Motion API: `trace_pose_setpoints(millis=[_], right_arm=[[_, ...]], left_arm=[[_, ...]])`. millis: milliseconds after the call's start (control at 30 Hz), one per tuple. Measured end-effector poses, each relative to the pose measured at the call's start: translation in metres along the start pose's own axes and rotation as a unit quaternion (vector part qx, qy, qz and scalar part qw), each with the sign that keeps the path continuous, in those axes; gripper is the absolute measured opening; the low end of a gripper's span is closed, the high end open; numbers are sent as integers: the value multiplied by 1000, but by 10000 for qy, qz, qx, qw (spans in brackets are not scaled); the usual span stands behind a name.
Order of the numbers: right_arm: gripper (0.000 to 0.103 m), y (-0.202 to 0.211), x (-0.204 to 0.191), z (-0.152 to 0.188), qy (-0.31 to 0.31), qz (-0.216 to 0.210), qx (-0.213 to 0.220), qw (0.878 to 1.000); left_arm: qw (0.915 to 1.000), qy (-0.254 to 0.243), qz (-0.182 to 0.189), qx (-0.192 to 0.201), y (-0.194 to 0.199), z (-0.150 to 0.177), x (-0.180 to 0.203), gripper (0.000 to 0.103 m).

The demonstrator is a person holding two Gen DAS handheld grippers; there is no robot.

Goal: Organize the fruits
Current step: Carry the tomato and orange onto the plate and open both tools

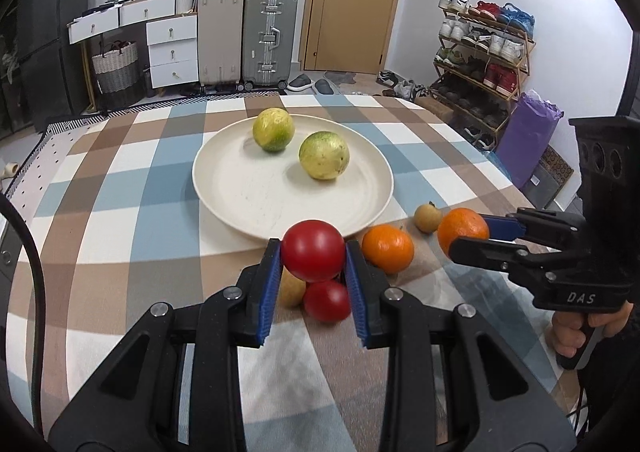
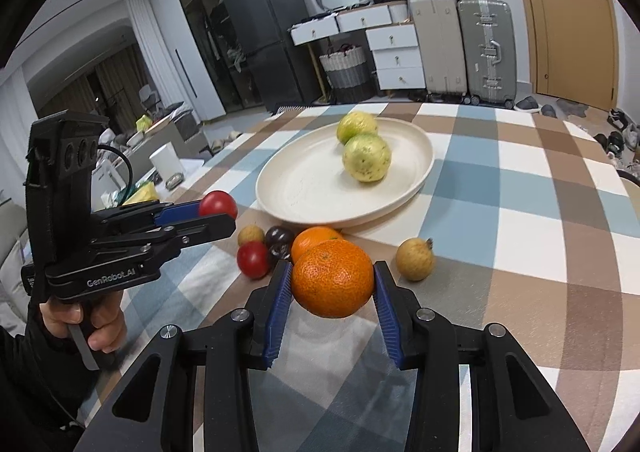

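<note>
2 tools [image 1: 314, 258] [image 2: 333, 280] (each clamped on 1 fruit: tomato [image 1: 313, 250], orange [image 2: 333, 278]), 2 green fruits [image 1: 324, 155] on 1 plate [image 1: 240, 196]

left gripper [image 1: 313, 252]: clamped on red tomato [image 1: 313, 250]
right gripper [image 1: 466, 236]: gripping orange [image 1: 460, 230]
plate [image 1: 240, 196]: two green-yellow fruits [image 1: 274, 129]
checked tablecloth [image 1: 120, 212]: second orange [image 1: 387, 248], loose
</note>
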State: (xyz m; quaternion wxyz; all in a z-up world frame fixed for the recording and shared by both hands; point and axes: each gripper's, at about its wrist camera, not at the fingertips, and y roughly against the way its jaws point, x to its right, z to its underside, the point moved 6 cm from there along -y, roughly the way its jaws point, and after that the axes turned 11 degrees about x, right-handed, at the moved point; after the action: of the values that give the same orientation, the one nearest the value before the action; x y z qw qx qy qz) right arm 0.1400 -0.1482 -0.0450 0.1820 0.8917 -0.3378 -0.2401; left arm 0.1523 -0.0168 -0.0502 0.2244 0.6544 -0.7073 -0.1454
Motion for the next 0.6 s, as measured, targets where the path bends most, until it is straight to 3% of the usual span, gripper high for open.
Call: trace_pose_setpoints(millis=[600], right_arm=[[41,-1,12,-10,-94,349,97,9993]], left_arm=[[9995,246,-187,69,-46,-27,-26,28]])
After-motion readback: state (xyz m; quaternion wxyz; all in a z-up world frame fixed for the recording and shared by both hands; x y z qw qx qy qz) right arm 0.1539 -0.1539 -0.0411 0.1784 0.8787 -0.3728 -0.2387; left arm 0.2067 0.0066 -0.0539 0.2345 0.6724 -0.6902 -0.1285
